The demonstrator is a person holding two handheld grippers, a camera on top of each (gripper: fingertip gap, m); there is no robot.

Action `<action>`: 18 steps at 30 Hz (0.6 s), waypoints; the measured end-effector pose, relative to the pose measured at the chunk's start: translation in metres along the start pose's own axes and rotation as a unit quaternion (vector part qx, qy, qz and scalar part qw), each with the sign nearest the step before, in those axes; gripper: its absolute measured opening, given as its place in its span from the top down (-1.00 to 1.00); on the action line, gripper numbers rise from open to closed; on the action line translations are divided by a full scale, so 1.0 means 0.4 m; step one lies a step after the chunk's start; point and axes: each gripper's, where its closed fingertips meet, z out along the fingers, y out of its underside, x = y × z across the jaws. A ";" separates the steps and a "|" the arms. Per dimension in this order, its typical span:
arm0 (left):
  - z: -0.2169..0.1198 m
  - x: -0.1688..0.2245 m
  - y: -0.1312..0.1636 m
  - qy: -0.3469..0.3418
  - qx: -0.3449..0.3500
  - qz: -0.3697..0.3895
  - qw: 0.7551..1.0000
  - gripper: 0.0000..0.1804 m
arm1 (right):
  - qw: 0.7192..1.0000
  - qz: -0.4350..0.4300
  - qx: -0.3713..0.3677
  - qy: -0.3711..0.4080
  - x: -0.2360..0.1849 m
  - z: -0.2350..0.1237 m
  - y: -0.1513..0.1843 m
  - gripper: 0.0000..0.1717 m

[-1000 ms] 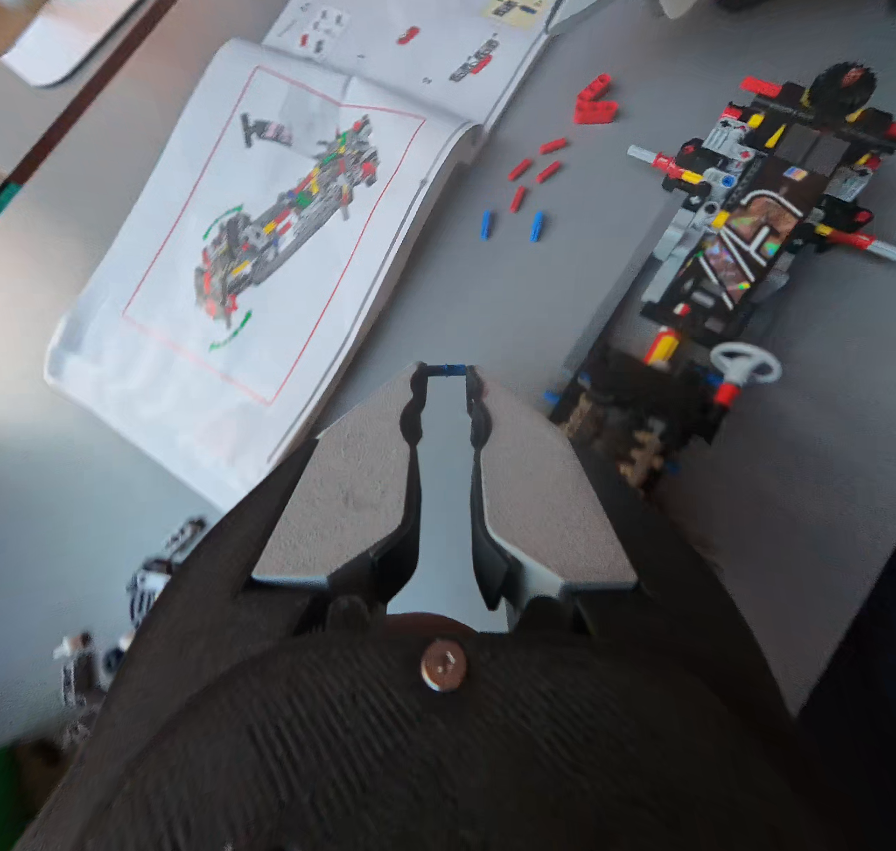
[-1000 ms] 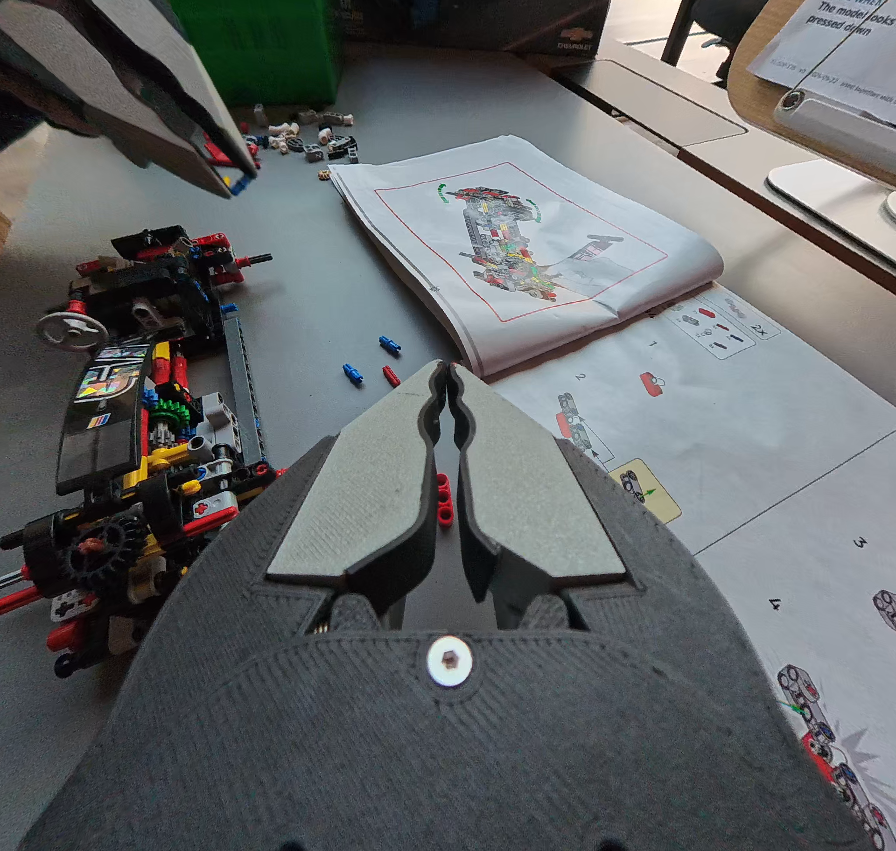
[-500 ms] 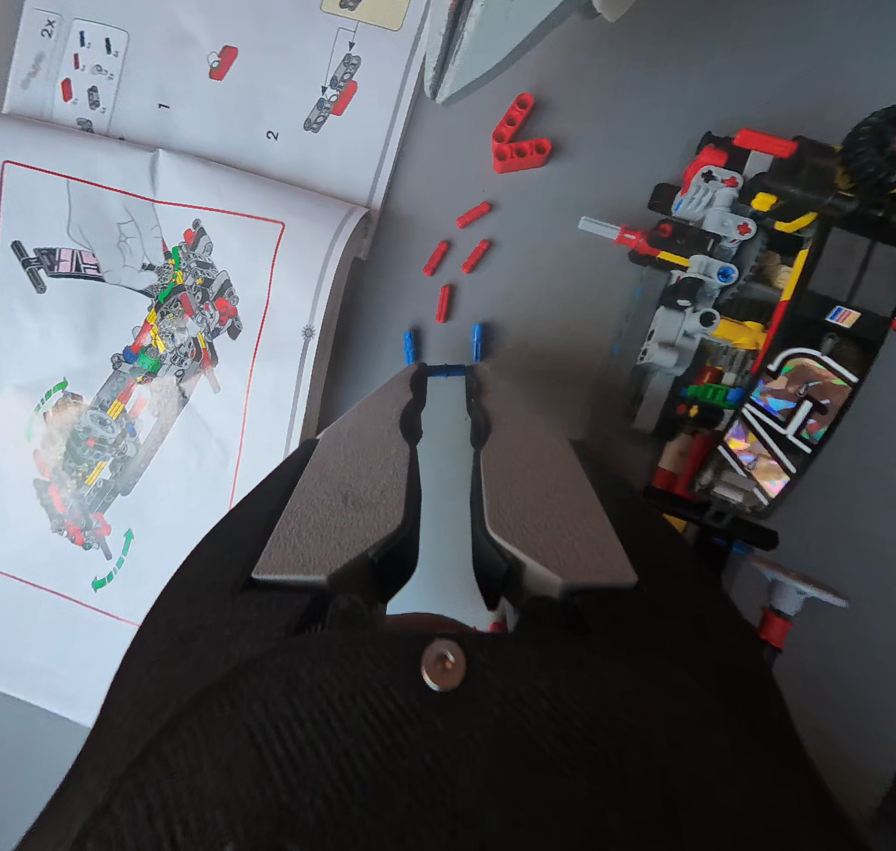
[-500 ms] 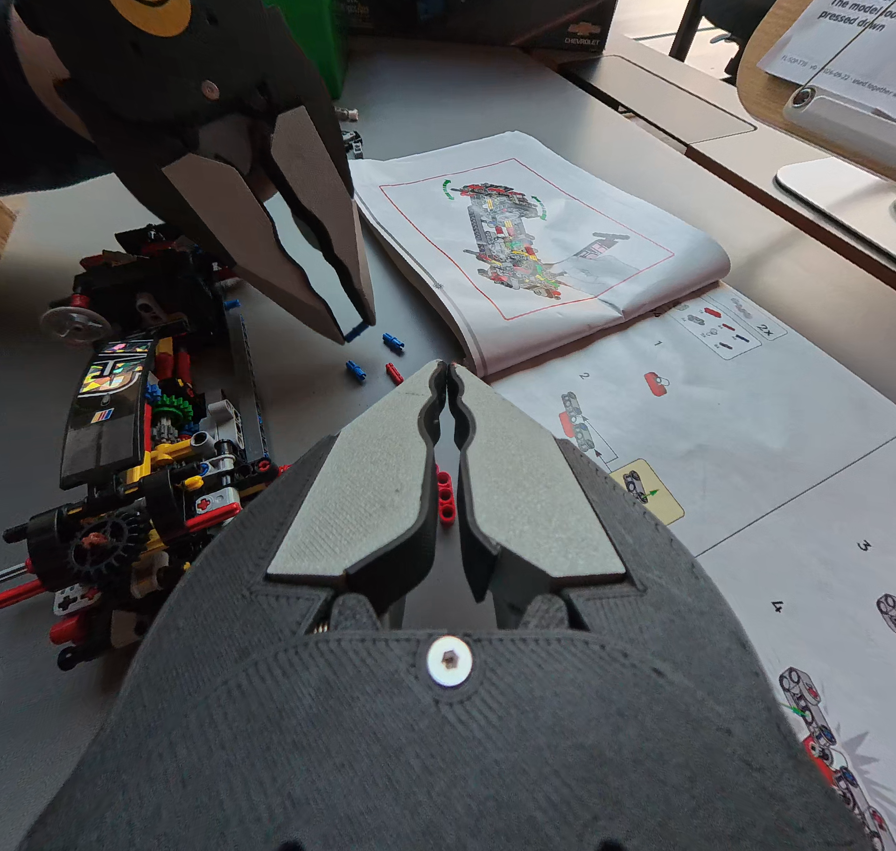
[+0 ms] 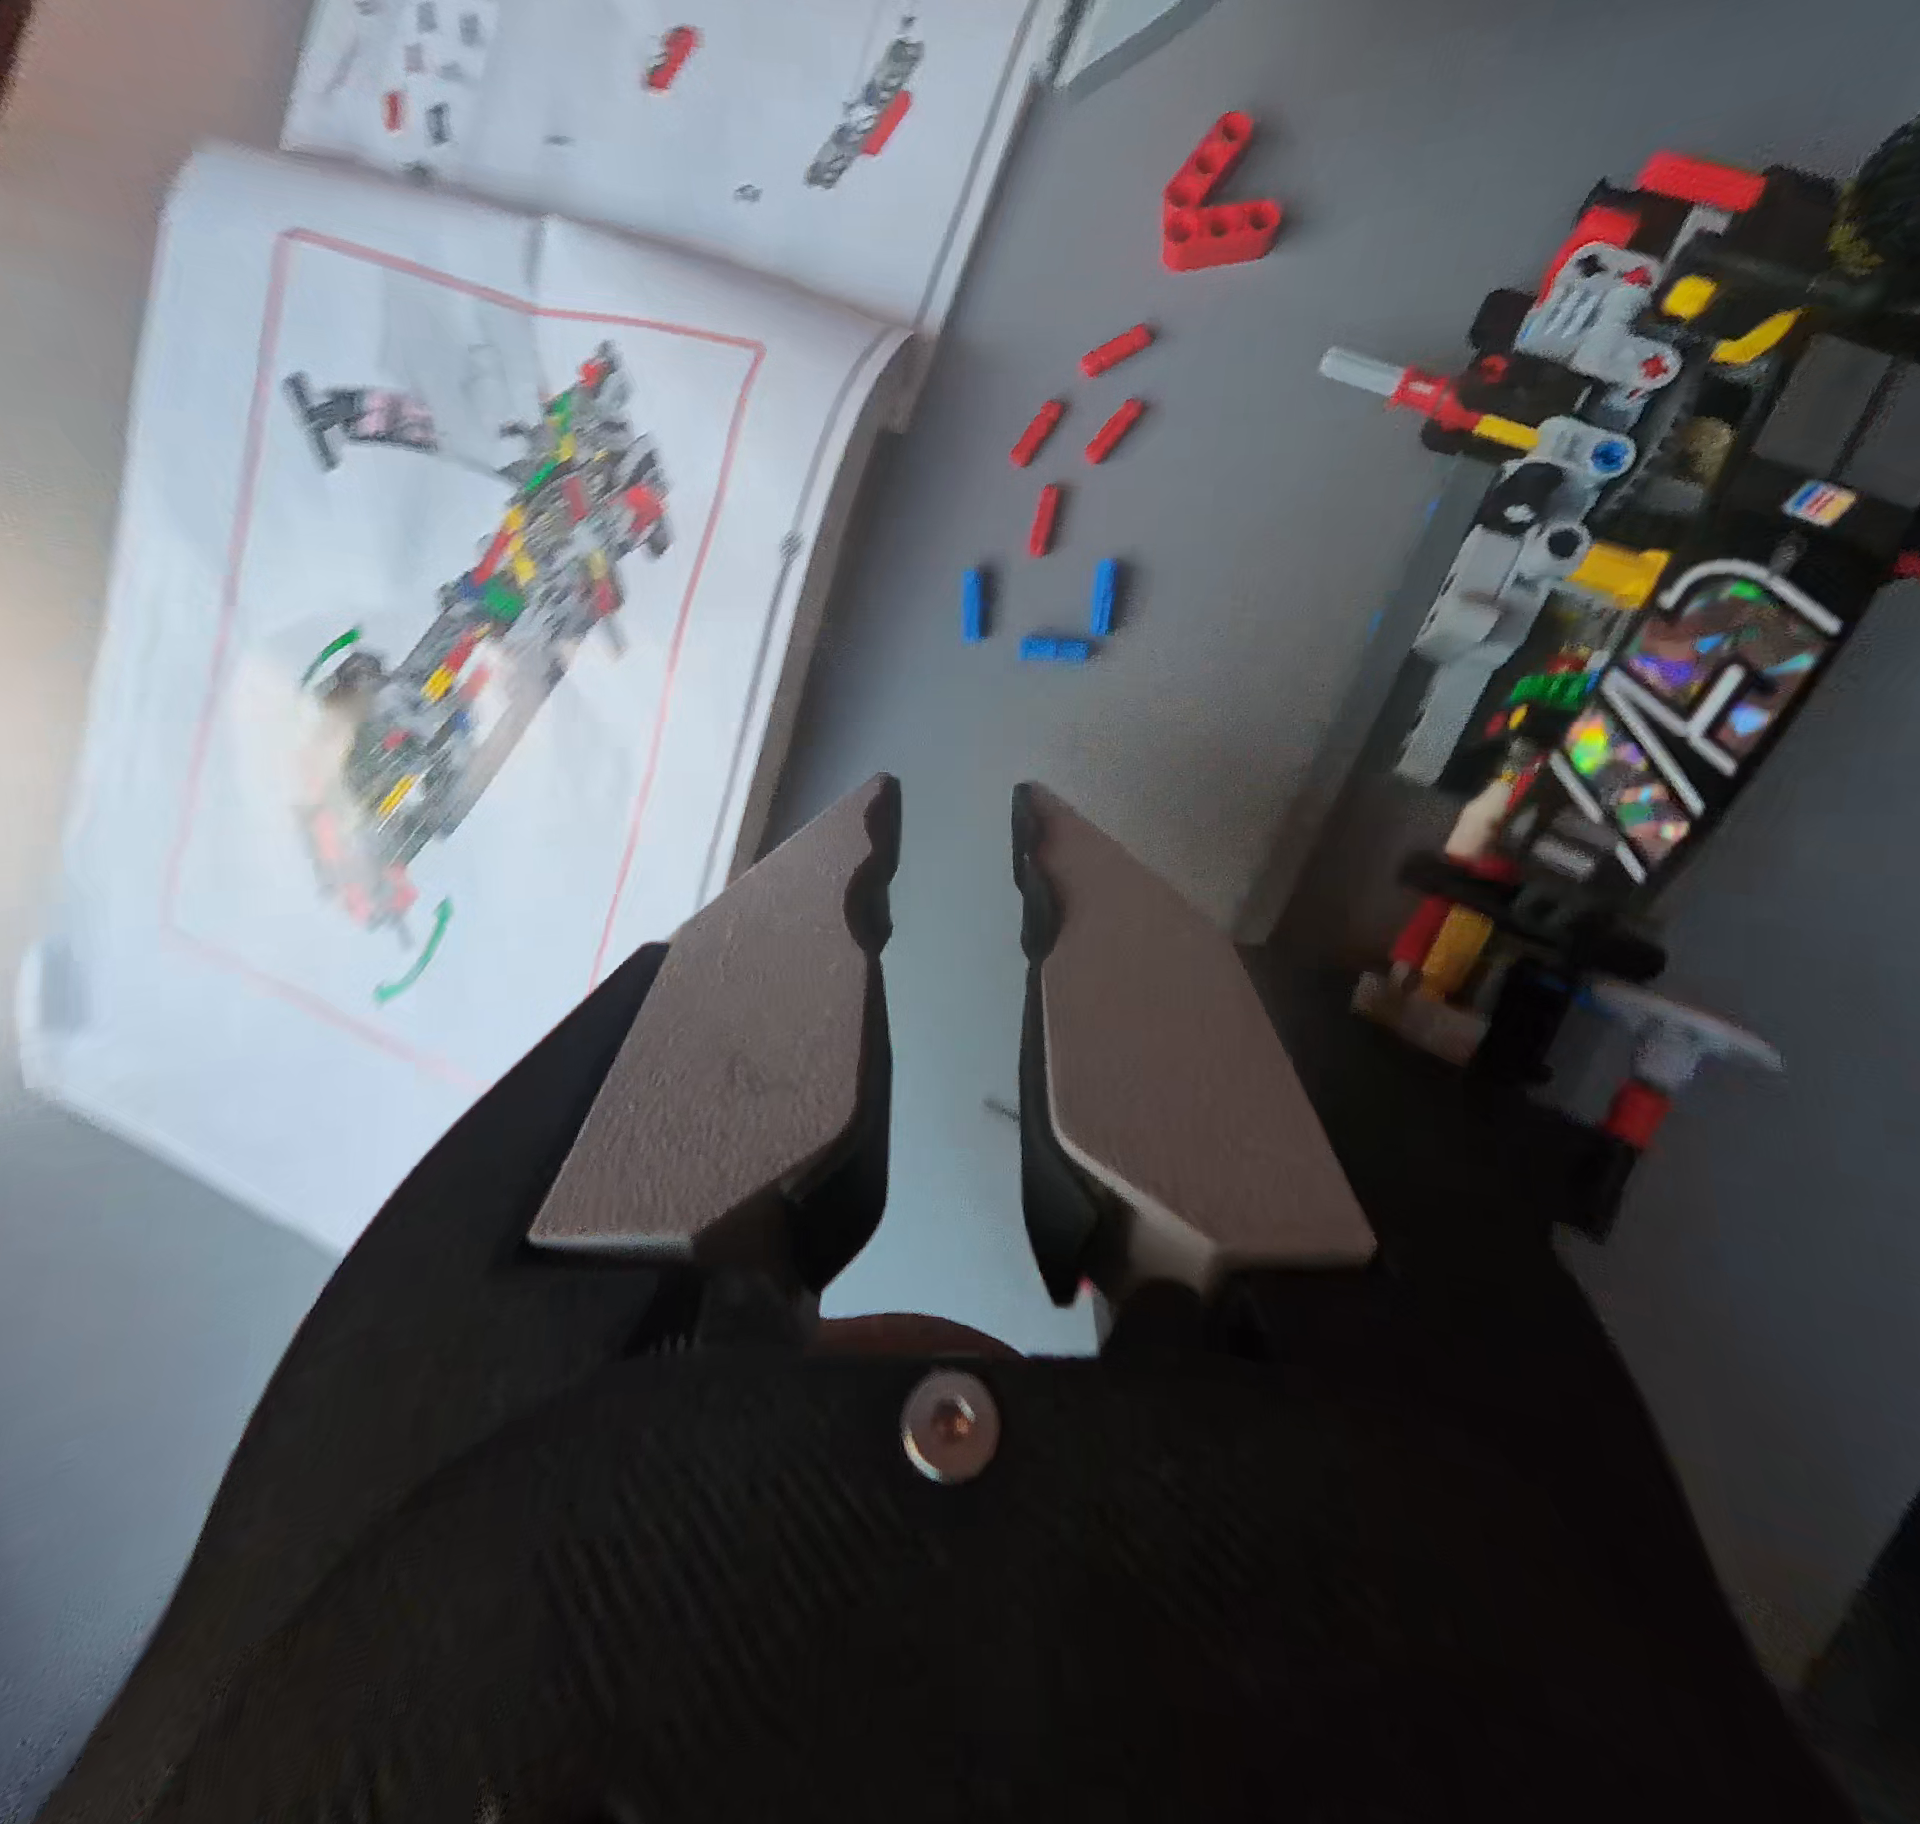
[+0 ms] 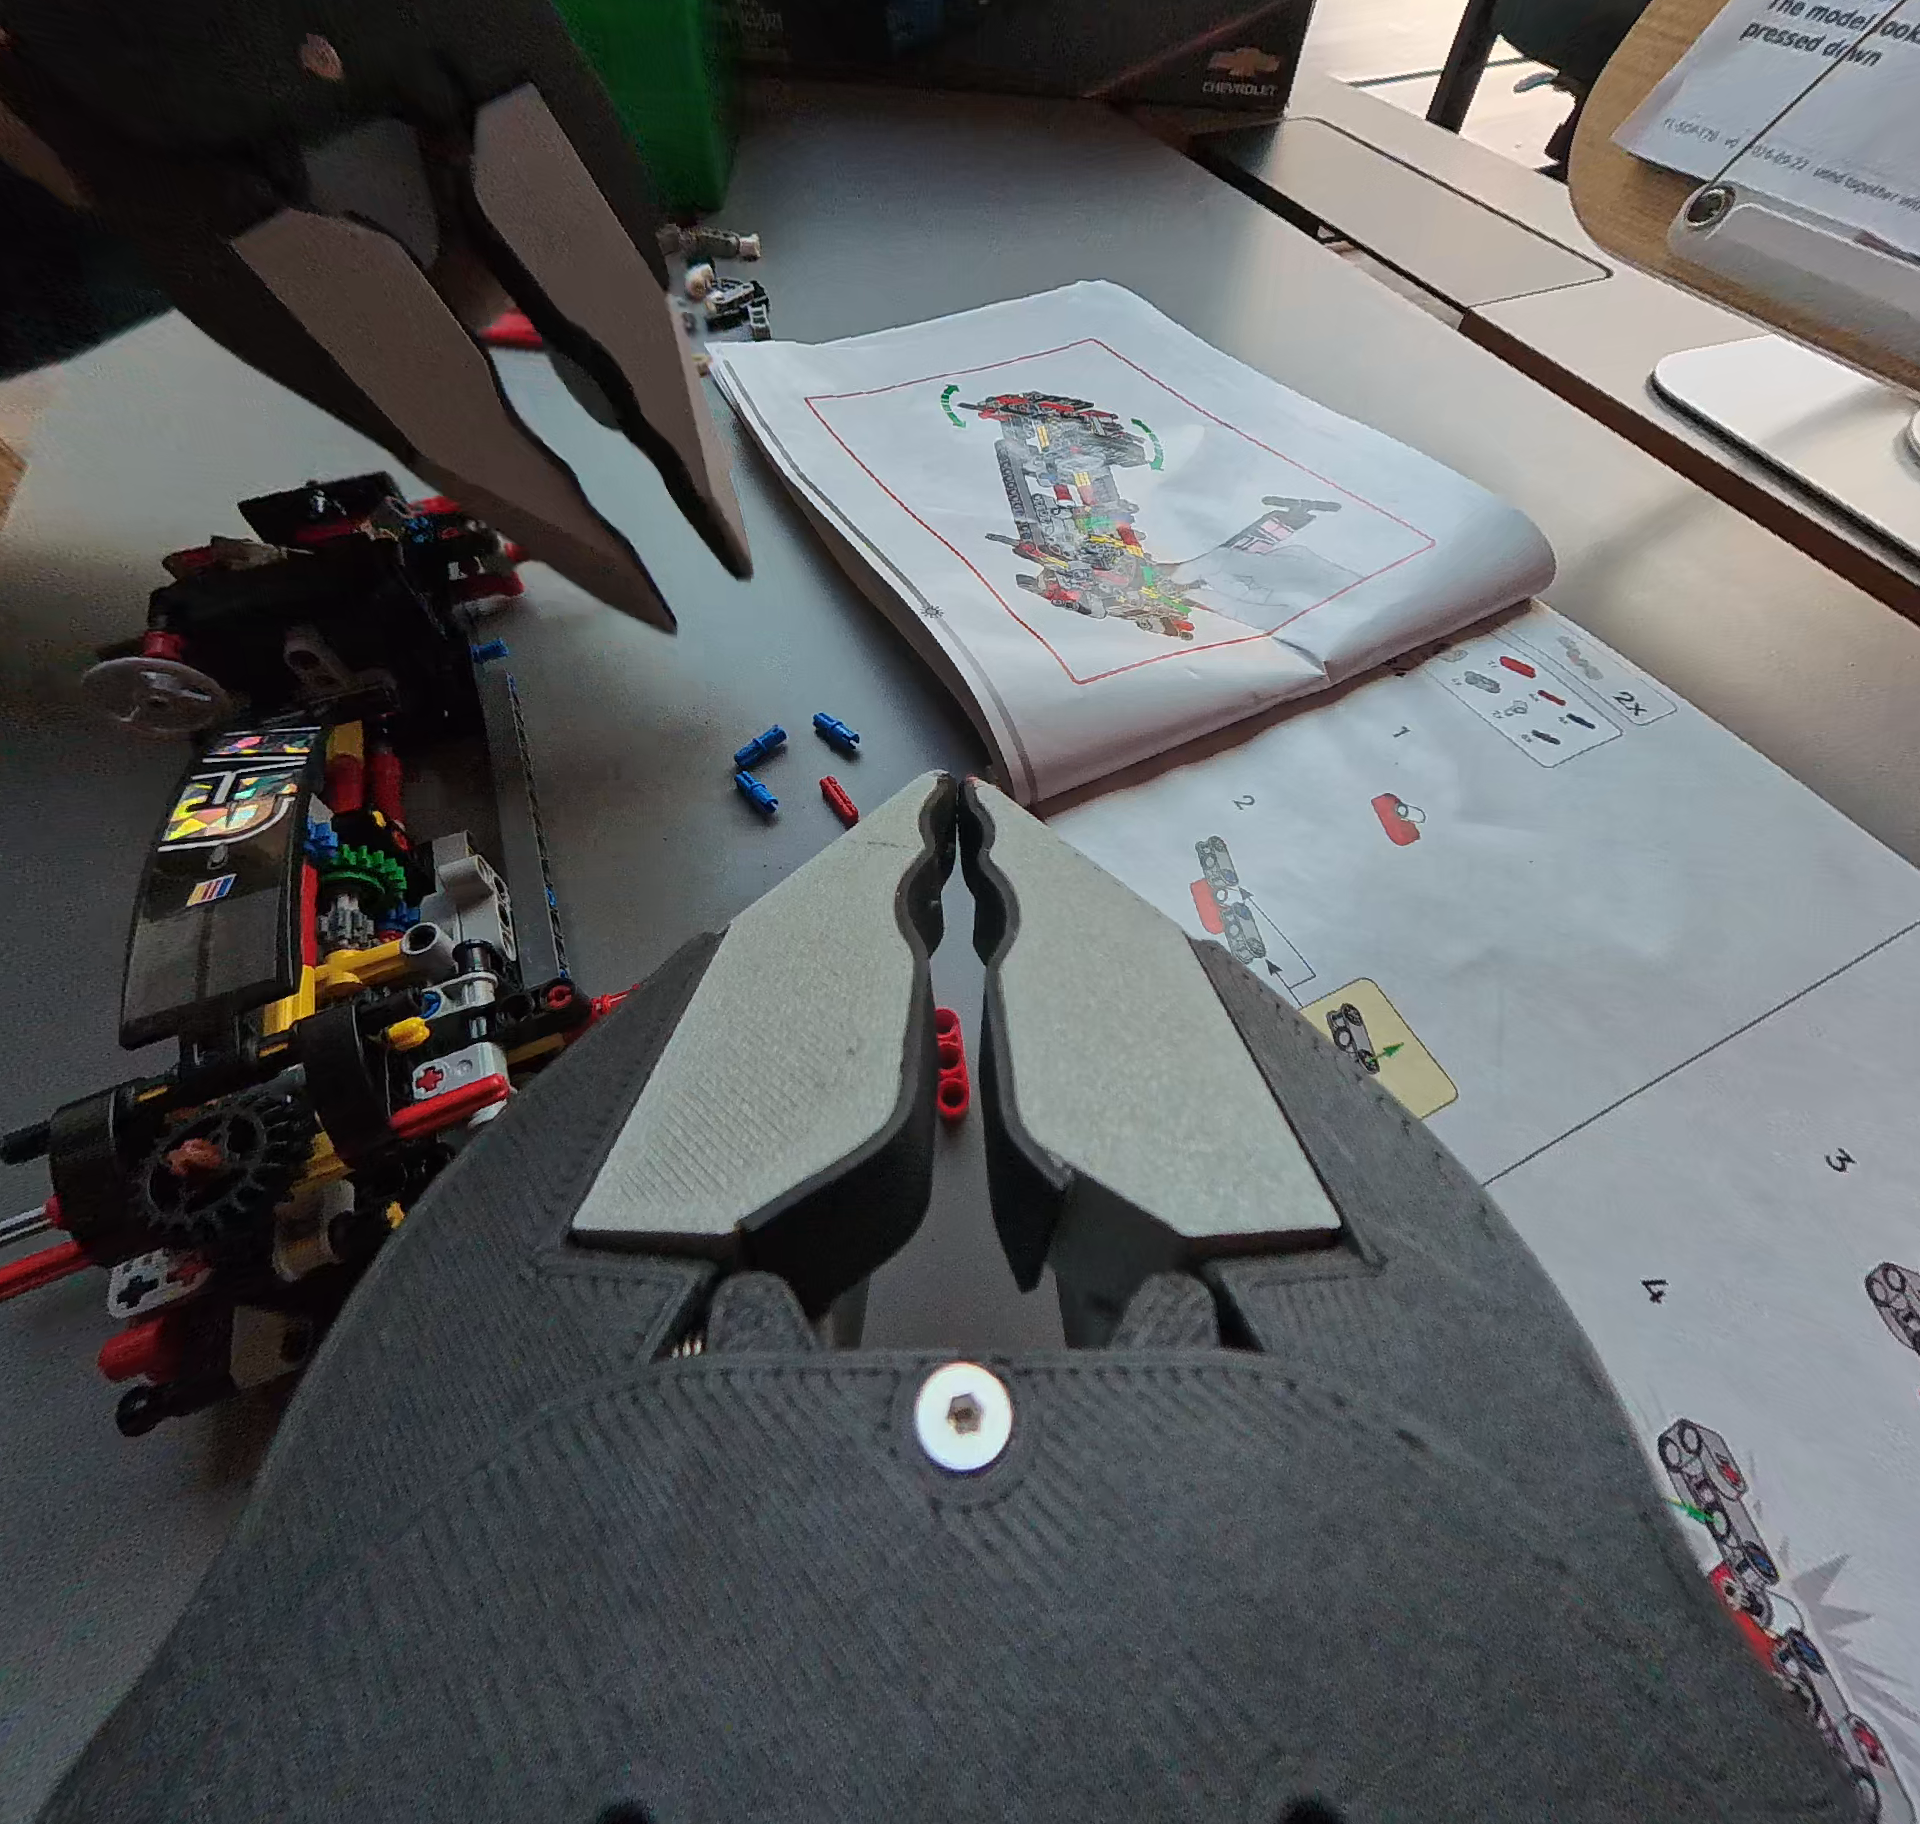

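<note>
I am holding the left claw (image 5: 956, 798) above the grey table (image 5: 1195, 839) with its fingers spread and nothing between them; the three small blue plastic connector pins (image 5: 1051, 646) are lying on the bare table just ahead of its tips, with the short red plastic pins (image 5: 1044, 517) a little farther on. My right claw (image 6: 958, 795) is sitting with its fingers pressed together on nothing, near the open paper instruction booklet (image 6: 1195, 569).

I am judging these pins as very light, rigid and smooth, so they will probably roll or skate away if nudged; I would take one across its middle, pads on its long sides. The red angled plastic beam (image 5: 1216, 200) looks stiff and easier to pinch by one arm. The half-built black, yellow and red toy car chassis (image 6: 301, 922) looks heavier and liable to shed parts.

The left view is smearing with blur, so pin ends are hard to read. The right claw is covering part of the red beam and some red pins.
</note>
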 end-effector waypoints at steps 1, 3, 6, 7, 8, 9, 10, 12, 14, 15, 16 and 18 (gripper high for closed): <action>-0.036 -0.025 0.018 -0.022 0.000 -0.012 1.000 0.78 | 1.000 0.000 0.000 0.001 0.001 0.000 0.000 1.00; -0.128 -0.092 0.067 -0.074 0.011 -0.053 0.996 0.77 | 1.000 -0.001 0.000 0.001 0.000 -0.001 0.000 1.00; -0.275 -0.199 0.181 -0.150 0.026 -0.134 0.979 0.81 | 1.000 -0.004 -0.001 0.000 -0.002 0.000 0.000 1.00; -0.317 -0.232 0.231 -0.176 0.023 -0.162 0.971 0.83 | 1.000 -0.005 -0.003 -0.001 -0.003 0.002 0.002 1.00; -0.350 -0.256 0.284 -0.196 0.016 -0.189 0.962 0.84 | 1.000 -0.005 -0.004 -0.001 -0.003 0.003 0.002 1.00; -0.372 -0.269 0.335 -0.207 0.006 -0.210 0.955 0.85 | 1.000 -0.005 -0.005 -0.001 -0.003 0.003 0.003 1.00; -0.387 -0.277 0.384 -0.215 -0.004 -0.231 0.949 0.85 | 1.000 -0.004 -0.005 -0.001 -0.002 0.003 0.003 1.00; -0.389 -0.277 0.464 -0.217 -0.021 -0.263 0.940 0.84 | 1.000 0.000 -0.003 0.000 0.000 0.002 0.002 1.00; -0.368 -0.268 0.525 -0.206 -0.036 -0.283 0.936 0.82 | 1.000 0.003 0.000 0.001 0.002 0.001 0.000 1.00; -0.356 -0.265 0.548 -0.201 -0.044 -0.291 0.935 0.82 | 1.000 0.004 0.000 0.001 0.003 0.000 0.000 1.00; -0.344 -0.264 0.567 -0.195 -0.050 -0.296 0.934 0.82 | 1.000 0.004 0.001 0.002 0.004 0.000 0.000 1.00; -0.325 -0.271 0.594 -0.192 -0.059 -0.302 0.932 0.82 | 1.000 0.004 0.001 0.005 0.005 0.000 0.000 1.00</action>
